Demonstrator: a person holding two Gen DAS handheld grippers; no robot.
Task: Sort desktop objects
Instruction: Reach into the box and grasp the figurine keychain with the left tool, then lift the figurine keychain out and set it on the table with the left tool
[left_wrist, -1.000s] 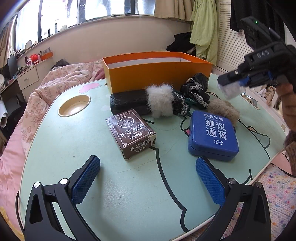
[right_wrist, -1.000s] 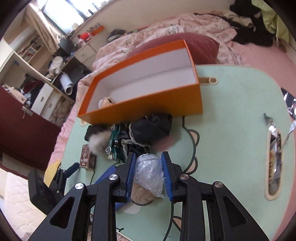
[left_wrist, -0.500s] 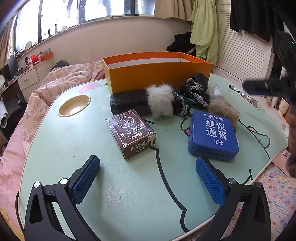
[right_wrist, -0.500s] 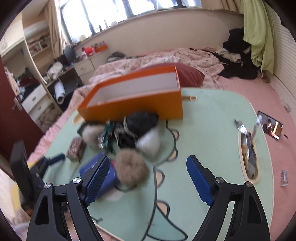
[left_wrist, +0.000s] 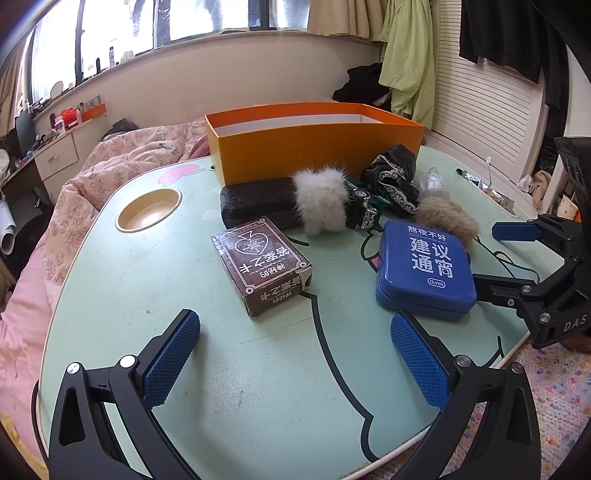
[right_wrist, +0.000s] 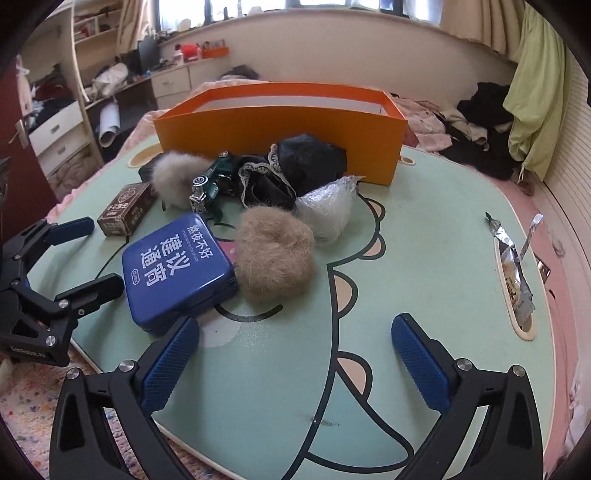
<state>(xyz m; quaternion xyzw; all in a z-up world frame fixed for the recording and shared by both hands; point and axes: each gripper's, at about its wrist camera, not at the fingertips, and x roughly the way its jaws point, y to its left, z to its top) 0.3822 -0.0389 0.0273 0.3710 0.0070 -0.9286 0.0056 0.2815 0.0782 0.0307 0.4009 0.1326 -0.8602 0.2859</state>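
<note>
Right now the blue tin (right_wrist: 179, 273) lies flat on the green table (right_wrist: 424, 258), touching the brown fur ball (right_wrist: 275, 254), long side angled toward the orange box (right_wrist: 280, 129). It sits just ahead-left of the right gripper (right_wrist: 295, 363), spread wide and empty. The left gripper (left_wrist: 295, 360), equally agape, faces the card box (left_wrist: 262, 266) instead. Only the right view reveals the plastic-wrapped lump (right_wrist: 327, 210) clearly.

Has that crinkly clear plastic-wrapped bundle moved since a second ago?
Yes. Then the right gripper held it; now the clear plastic-wrapped bundle lies on the table, near the orange cardboard box.
</note>
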